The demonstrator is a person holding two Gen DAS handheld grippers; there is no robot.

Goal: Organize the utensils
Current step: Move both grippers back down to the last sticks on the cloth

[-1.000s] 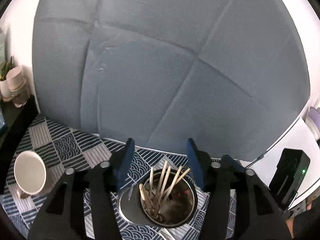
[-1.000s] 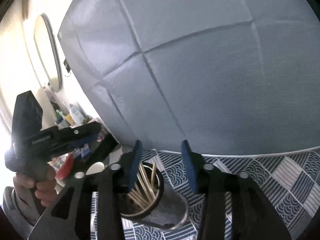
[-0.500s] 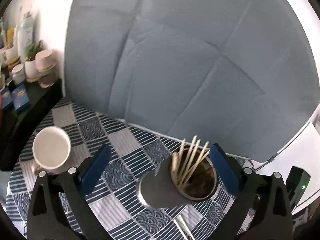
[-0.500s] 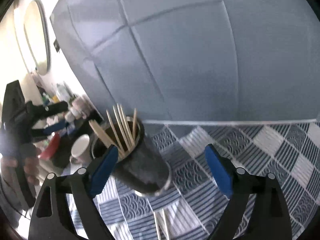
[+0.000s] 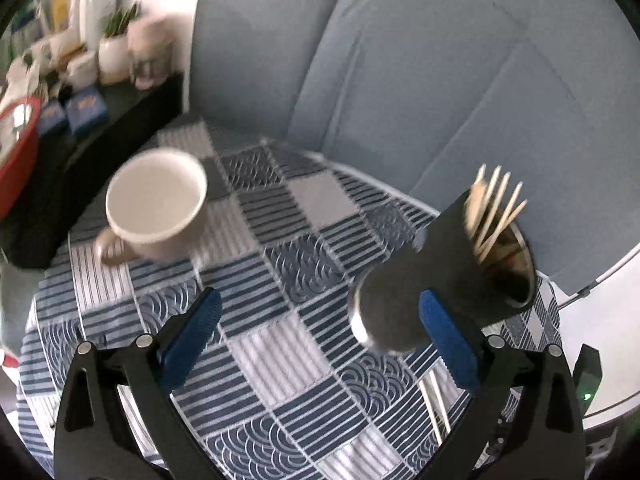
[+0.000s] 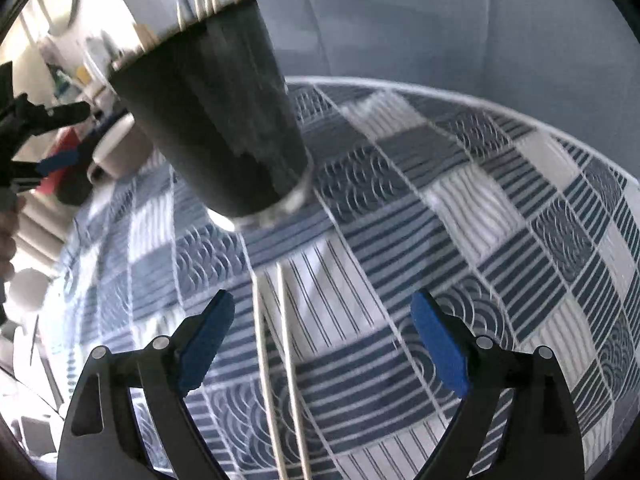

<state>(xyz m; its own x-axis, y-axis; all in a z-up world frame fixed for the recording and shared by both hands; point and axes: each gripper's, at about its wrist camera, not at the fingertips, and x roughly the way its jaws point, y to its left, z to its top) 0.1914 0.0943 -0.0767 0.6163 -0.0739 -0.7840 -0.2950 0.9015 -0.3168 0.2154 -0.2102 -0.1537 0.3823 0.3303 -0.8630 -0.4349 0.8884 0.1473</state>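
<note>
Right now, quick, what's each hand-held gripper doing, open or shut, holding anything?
Left hand-held gripper: open, holding nothing, over the tablecloth.
Right hand-held gripper: open, holding nothing; two loose chopsticks lie on the cloth below its jaws.

Both hand-held grippers, the left and the right, have spread wide and dropped from above the dark cup toward the chopsticks beside it

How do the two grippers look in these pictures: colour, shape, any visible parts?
Both look alike. The left gripper and the right gripper have black angular frames with cut-out openings, round silver screw heads at the joints, and two long blue pads with a ridged inner face. No cables or sleeves show.
</note>
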